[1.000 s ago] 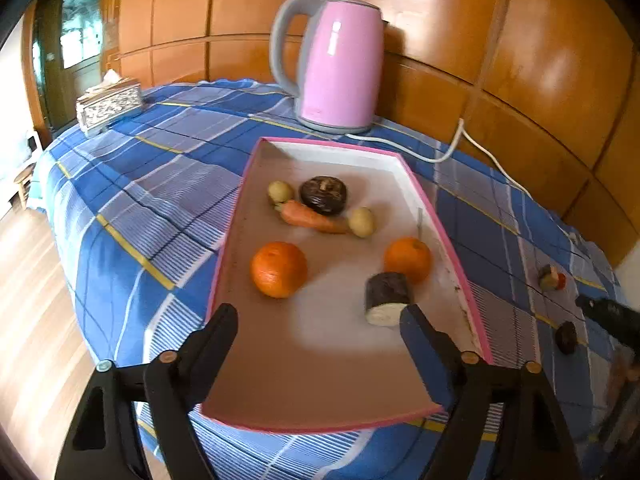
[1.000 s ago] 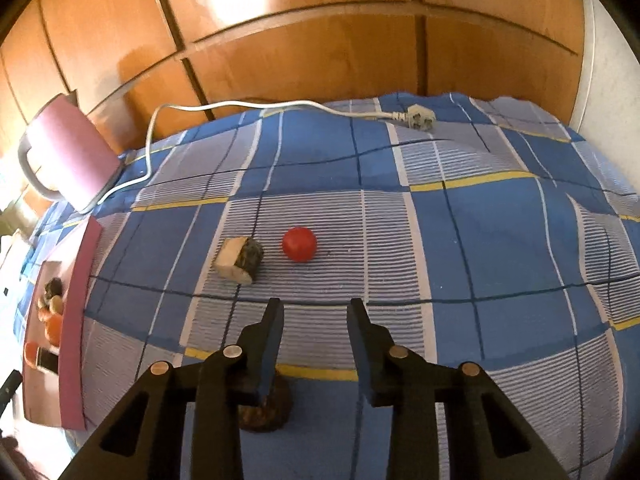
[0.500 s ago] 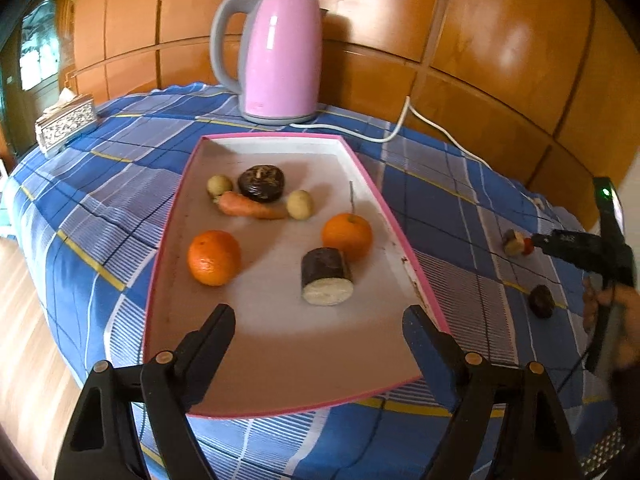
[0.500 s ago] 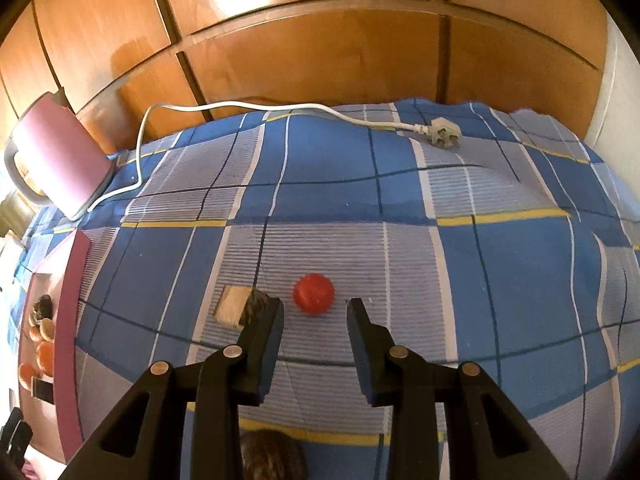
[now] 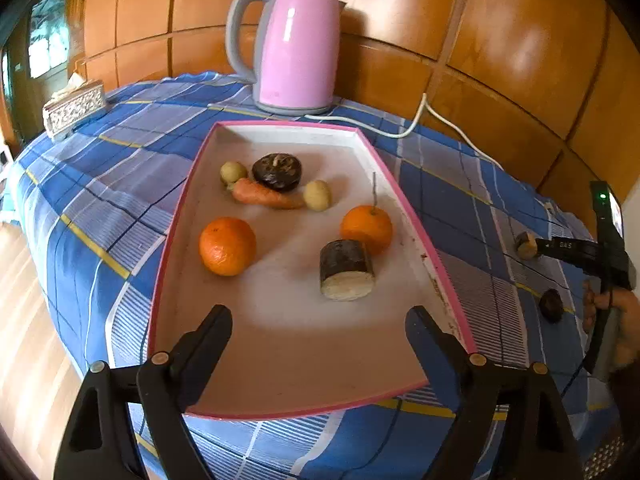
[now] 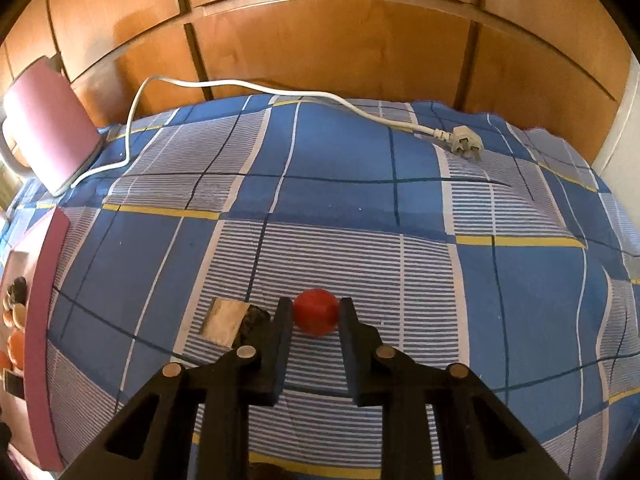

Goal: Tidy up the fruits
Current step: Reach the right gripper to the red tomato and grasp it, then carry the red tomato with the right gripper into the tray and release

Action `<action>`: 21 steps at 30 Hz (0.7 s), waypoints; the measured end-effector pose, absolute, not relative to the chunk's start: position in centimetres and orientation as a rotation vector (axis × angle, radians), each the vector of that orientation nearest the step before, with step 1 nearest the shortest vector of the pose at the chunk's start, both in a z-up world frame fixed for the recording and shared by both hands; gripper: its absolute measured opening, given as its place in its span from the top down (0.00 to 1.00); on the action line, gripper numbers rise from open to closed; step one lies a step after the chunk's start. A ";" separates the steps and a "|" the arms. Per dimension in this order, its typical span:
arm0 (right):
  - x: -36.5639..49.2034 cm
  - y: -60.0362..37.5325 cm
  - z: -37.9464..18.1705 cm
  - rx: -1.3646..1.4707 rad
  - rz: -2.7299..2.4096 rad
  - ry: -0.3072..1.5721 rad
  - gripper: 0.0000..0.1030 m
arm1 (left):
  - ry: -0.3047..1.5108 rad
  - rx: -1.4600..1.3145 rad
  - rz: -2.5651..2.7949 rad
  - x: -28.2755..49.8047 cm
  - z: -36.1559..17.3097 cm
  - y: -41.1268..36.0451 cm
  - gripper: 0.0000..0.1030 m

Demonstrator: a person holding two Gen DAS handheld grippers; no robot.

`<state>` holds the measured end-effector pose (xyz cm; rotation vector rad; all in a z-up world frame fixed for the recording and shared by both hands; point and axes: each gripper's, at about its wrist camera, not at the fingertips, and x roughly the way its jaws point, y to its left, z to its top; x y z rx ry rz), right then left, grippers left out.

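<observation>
Left wrist view: the left gripper (image 5: 318, 330) is held wide open and empty over the near end of a pink-rimmed tray (image 5: 416, 220); two oranges (image 5: 227, 246), a carrot (image 5: 266, 197), two small pale round fruits, a dark round fruit and a dark cut chunk (image 5: 346, 270) are seen lying in it; a pink kettle (image 5: 294, 46) stands at the far end on the blue checked cloth (image 5: 100, 184) of the tabletop; the right gripper is seen far right, well apart from the tray.

Right wrist view: the right gripper (image 6: 314, 322) is partly open, with a small red fruit (image 6: 316, 312) lying on the cloth between its fingers (image 6: 280, 332); whether the fingers touch it cannot be told; nothing is yet lifted. A cut chunk (image 6: 226, 320) lies just left of the left finger; the tray edge is seen at far left. The right hand is judged clearly the nearer; a straight closing should take the round fruit, which has no long axis. Wood panelling backs the tabletop; a white cord and plug (image 6: 464, 144) lie far.
</observation>
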<state>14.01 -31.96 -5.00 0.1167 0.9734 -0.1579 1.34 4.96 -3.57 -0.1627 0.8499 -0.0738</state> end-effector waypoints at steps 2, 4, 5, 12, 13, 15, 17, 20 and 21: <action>14.1 -32.0 -5.1 0.113 -0.155 0.972 0.78 | 0.857 -0.162 -0.063 1.4 -3.7 5.0 0.14; 14.2 -32.2 -5.1 0.132 -0.157 0.968 0.78 | 0.859 -0.160 -0.049 1.3 -3.7 5.2 0.14; 14.3 -32.3 -5.1 0.141 -0.158 0.966 0.78 | 0.863 -0.163 -0.048 1.4 -3.8 5.2 0.14; 14.1 -32.3 -5.0 0.152 -0.168 0.961 0.78 | 0.864 -0.161 -0.029 1.3 -3.6 5.4 0.14; 13.9 -32.3 -4.9 0.146 -0.171 0.955 0.78 | 0.862 -0.162 -0.028 1.3 -3.5 5.4 0.14; 13.3 -32.3 -4.5 0.147 -0.169 0.939 0.78 | 0.860 -0.165 -0.023 1.2 -3.3 5.5 0.14; 12.7 -32.3 -4.0 0.146 -0.166 0.920 0.78 | 0.857 -0.163 -0.019 1.2 -3.2 5.5 0.14; 11.7 -32.2 -2.7 0.154 -0.144 0.887 0.78 | 0.853 -0.159 -0.015 1.1 -3.0 5.4 0.14; 11.4 -32.1 -2.4 0.156 -0.134 0.878 0.78 | 0.852 -0.157 -0.015 1.1 -2.9 5.4 0.14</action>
